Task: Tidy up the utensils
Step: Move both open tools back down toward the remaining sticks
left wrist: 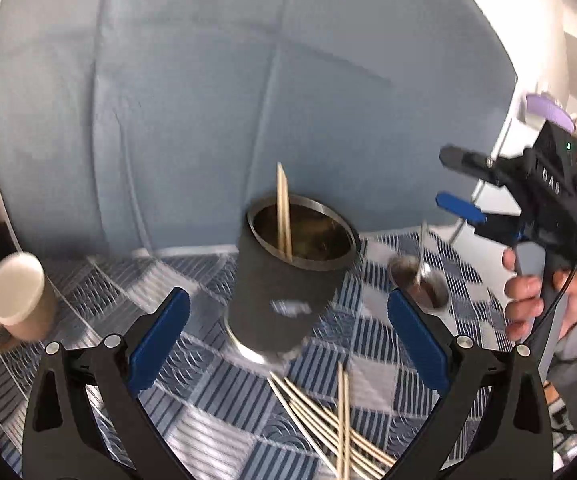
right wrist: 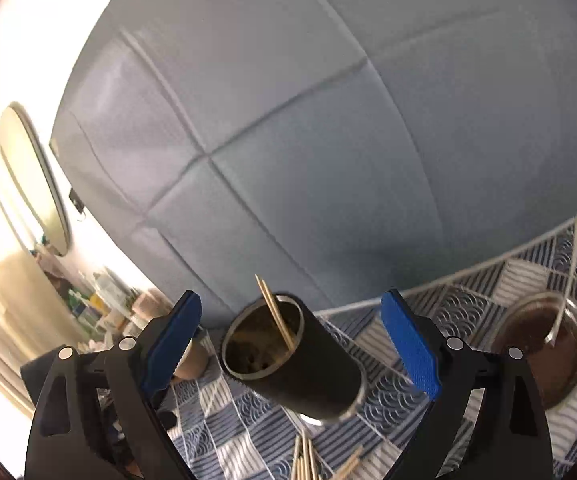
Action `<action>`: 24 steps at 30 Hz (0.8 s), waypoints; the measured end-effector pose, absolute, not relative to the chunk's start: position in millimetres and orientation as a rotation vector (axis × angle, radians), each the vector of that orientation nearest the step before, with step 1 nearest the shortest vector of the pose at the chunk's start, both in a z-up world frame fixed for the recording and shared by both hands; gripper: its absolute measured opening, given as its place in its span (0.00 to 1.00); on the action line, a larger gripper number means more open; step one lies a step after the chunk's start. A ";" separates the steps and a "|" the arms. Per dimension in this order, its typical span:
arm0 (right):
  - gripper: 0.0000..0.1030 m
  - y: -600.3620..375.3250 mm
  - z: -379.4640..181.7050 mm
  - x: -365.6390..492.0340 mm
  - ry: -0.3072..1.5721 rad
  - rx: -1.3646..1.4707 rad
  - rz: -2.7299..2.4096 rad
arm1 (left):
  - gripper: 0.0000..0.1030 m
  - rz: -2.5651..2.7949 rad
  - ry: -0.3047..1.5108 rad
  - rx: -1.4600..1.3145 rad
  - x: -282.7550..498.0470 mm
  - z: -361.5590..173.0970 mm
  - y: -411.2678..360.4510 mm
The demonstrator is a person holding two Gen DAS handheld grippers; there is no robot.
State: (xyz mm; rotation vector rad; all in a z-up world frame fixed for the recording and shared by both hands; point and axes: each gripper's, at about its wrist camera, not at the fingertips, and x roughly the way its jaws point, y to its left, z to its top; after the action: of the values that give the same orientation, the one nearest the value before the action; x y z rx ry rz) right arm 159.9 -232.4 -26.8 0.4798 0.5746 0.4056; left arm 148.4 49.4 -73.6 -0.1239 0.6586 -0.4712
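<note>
at the left edge of the left wrist view a beige mug (left wrist: 18,298) stands on the blue patterned cloth (left wrist: 216,392). the left gripper (left wrist: 288,332) has its fingers spread wide, holding nothing. at centre, between them, stands the dark cup (left wrist: 284,280) with two chopsticks (left wrist: 283,212) inside. loose chopsticks (left wrist: 336,432) lie at bottom centre. right of the cup, a small steel cup (left wrist: 420,284) holds a spoon. at far right the right gripper (left wrist: 446,180), fingers apart and empty.

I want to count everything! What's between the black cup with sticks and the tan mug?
Nothing but bare patterned tablecloth between the black cup and the tan mug, seen in the left wrist view.
</note>
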 end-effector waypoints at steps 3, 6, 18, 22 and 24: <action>0.85 -234.9 -39.4 153.6 0.618 0.489 0.392 | 0.94 -0.485 0.711 -0.106 139.5 -90.7 41.6; 0.85 -238.2 -55.9 146.2 0.667 0.498 0.370 | 0.94 -0.496 0.766 -0.086 130.8 -105.4 37.0; 0.85 -229.4 -115.2 127.3 0.859 0.500 0.326 | 0.94 -0.472 0.969 -0.019 105.8 -167.5 13.8; 0.85 -225.6 -137.2 127.0 0.978 0.488 0.310 | 0.94 -0.442 0.991 -0.002 105.2 -180.5 11.2; 0.84 -225.0 -152.9 133.0 1.092 0.528 0.321 | 0.94 -0.431 1.014 -0.003 106.5 -186.3 10.9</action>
State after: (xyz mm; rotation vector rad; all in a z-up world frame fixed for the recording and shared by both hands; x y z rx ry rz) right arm 133.0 -225.0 -152.9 0.5278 1.0920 0.3210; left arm 106.5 10.9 -186.3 -0.0031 1.0136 -0.4309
